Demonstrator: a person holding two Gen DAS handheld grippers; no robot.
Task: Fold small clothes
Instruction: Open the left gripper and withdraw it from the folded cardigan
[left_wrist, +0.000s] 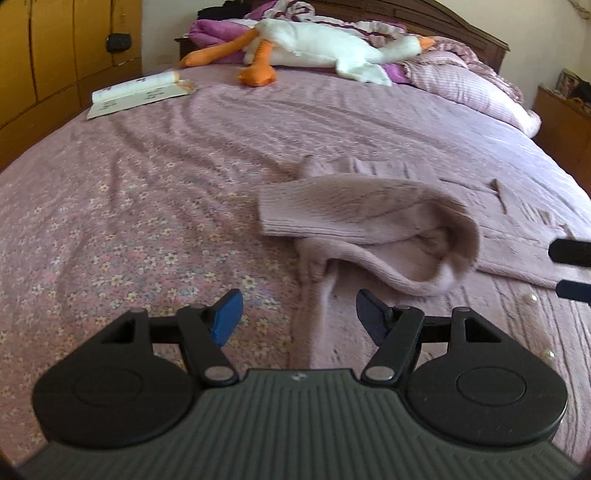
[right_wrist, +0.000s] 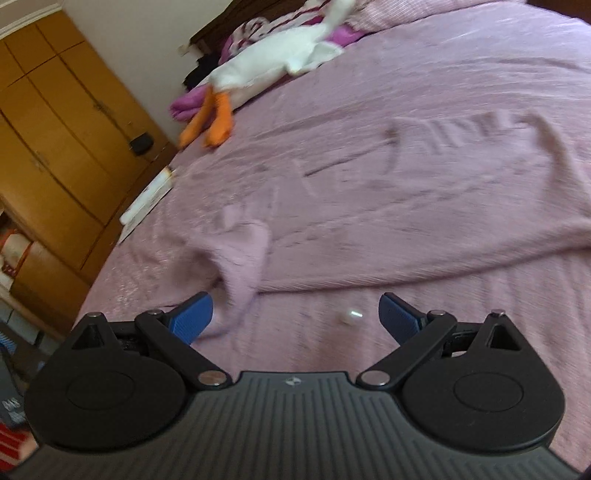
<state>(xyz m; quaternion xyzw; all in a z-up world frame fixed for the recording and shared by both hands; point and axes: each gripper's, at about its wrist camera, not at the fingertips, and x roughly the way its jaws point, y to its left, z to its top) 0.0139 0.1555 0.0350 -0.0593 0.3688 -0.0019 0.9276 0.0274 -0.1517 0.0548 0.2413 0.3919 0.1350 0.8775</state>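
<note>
The left tongs stand wide apart and hold nothing, their ribbed blue pads hanging above the mauve bedspread with a small cream flower print. Just ahead of them lies the dusty-pink ribbed knit sweater, soft and fuzzy. One sleeve is folded back over the body in a rounded loop, with its ribbed cuff pointing left. The rest of the garment spreads flat toward the right, where two dark finger tips of the other tool show at the picture's edge.

The right tongs are likewise spread wide and empty. From this side the sweater lies broad and flat across the bed, a limp sleeve trailing down beside the left blue pad; whether it touches the pad is unclear. A small pearly bead sits on the cover between the pads.

Farther up the bed rest a white plush goose with orange feet, an open paperback book and a striped pink pillow. A glossy honey-coloured wooden wardrobe stands alongside.
</note>
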